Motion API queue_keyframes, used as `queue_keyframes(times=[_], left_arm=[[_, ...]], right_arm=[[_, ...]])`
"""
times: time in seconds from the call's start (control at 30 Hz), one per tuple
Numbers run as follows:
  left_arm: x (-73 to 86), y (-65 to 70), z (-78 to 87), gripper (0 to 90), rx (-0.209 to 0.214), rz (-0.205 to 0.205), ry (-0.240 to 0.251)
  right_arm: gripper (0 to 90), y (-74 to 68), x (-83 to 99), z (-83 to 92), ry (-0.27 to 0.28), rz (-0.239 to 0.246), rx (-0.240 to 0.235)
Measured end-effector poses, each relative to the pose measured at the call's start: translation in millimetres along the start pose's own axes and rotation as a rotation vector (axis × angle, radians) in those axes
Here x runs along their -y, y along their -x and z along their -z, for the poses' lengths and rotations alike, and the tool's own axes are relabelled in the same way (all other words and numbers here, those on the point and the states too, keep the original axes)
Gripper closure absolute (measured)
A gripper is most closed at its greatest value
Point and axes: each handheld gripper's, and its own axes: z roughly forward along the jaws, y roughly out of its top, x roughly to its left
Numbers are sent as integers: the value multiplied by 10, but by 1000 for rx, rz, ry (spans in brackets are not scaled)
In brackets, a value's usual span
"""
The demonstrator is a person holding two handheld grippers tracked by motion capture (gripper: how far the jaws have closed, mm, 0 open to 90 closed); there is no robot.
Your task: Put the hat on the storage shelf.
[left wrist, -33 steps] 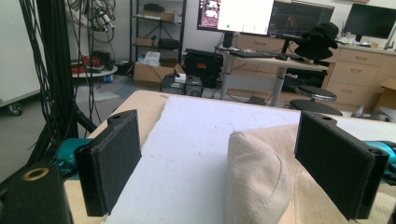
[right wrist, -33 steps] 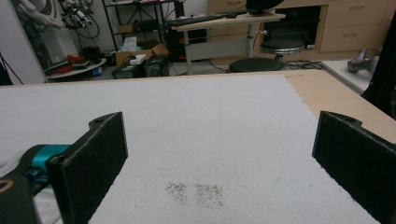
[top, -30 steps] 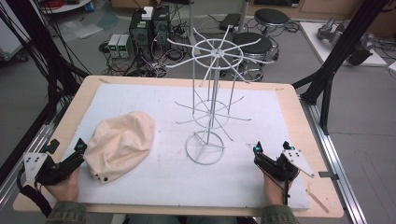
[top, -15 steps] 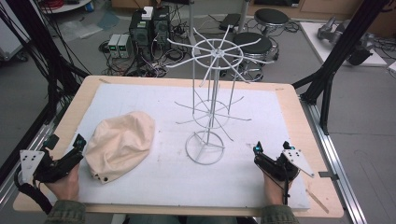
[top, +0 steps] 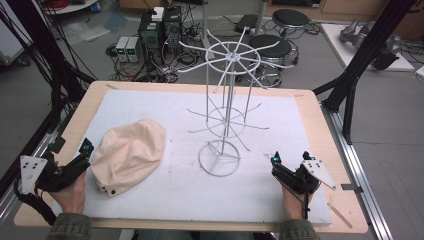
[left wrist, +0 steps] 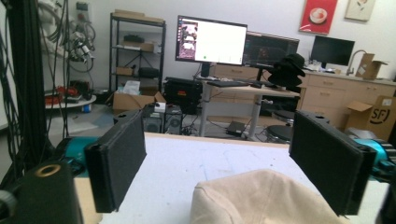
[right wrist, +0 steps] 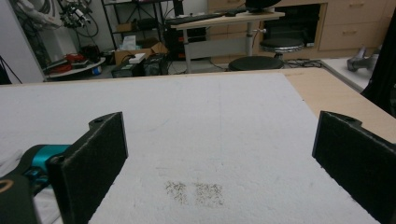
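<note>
Nearest me, my left hand-held gripper (top: 75, 162) sits at the near left corner of the tabletop (top: 310, 107), its jaws spread wide. In the left gripper view the two black jaws stand well apart, and the rounded top of the beige cloth hat (left wrist: 261, 198) rises between them, touching neither. From above, that hat (top: 127, 155) lies on the white mat (top: 165, 107) just beside the gripper's tips, slumped on its side with a small dark rivet showing near its lower edge.

My right hand-held gripper (top: 287, 170) rests at the near right of the mat, and its jaws are spread as well. The right gripper view shows them wide apart over bare mat (right wrist: 210, 121), with a faint speckled smudge (right wrist: 196, 192) on the surface between them.

Farther in, near the middle of the mat, stands a white wire rack (top: 226, 100): a ring base, a thin upright post, and spokes fanning out at two levels. It stands upright, well apart from both grippers and from the hat.

Beyond the far edge of the tabletop I see black stools (top: 290, 17) and electronics boxes with cables (top: 160, 30) on the floor; a lit monitor (left wrist: 211, 39) shows in the left gripper view.
</note>
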Motion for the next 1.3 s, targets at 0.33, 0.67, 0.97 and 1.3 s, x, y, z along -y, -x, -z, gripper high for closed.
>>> queue_keyframes(times=[0.33,0.67,0.97,1.3], left_arm=[[-36,95,-124,199,66,-5,-36],[-40,163,-270,179,124,11,-106],[-39,498,-589,174,227,12,-203],[82,781,-831,176,253,-4,-331]], right_arm=[[21,3,0,-3,1,4,0],[21,2,1,-8,1,14,0],[21,-5,-1,-8,1,18,-3],[21,-9,0,-12,-1,16,-6]])
